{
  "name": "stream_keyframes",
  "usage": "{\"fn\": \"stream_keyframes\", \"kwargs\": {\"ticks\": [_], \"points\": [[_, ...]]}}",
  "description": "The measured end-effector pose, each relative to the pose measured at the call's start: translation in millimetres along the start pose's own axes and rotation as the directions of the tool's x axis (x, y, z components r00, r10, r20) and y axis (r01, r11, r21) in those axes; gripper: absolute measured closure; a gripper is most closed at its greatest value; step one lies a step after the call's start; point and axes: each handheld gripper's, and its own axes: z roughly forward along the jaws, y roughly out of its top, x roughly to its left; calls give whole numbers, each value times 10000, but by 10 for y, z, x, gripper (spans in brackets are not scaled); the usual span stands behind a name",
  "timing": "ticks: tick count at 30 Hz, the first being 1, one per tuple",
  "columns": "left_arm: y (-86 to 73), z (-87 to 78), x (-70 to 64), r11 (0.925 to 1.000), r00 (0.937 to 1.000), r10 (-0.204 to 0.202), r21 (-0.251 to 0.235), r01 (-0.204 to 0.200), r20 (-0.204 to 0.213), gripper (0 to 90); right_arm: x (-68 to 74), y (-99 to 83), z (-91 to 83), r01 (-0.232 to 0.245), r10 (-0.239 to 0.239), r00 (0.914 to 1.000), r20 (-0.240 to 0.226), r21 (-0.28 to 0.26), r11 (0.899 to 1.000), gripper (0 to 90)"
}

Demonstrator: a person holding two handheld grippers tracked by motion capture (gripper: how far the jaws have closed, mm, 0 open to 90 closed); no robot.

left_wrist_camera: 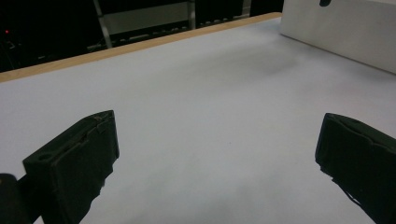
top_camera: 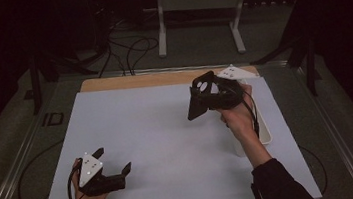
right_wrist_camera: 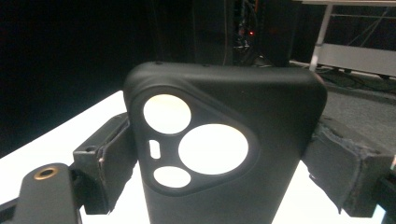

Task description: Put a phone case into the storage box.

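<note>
A black phone case [top_camera: 197, 98] with round camera cutouts is held up above the right half of the white table [top_camera: 157, 127]. My right gripper [top_camera: 210, 94] is shut on it. In the right gripper view the case [right_wrist_camera: 280, 140] stands upright, clamped by its two sides between the pads [right_wrist_camera: 109, 161], cutouts facing the camera. My left gripper [top_camera: 114, 160] rests low at the table's front left, open with nothing in it. In the left gripper view its jaws [left_wrist_camera: 217, 163] stand wide apart over bare white surface.
A white bin [top_camera: 265, 134] sits at the table's right edge under the right hand, and its wall [left_wrist_camera: 345, 32] is seen ahead of the left gripper. A wooden strip [top_camera: 137, 80] runs along the far edge. Beyond it are a metal stand [top_camera: 198, 1] and floor cables [top_camera: 128, 49].
</note>
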Motion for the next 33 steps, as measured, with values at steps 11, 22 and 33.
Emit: {"fn": "stream_keyframes", "kwargs": {"ticks": [11,22,33], "points": [[2,-1,-3,10000,10000,-4,7,4,10,2,-91,31,16,-29,30,9996,283,-52,10000,147],[4,-2,-2,10000,10000,-52,-56,52,39,1,-243,57,51,-139,139,9968,785,-11,9999,147],[3,0,-5,10000,10000,-62,-20,62,55,2,-370,103,57,-241,245,9923,1214,-41,9997,147]]}}
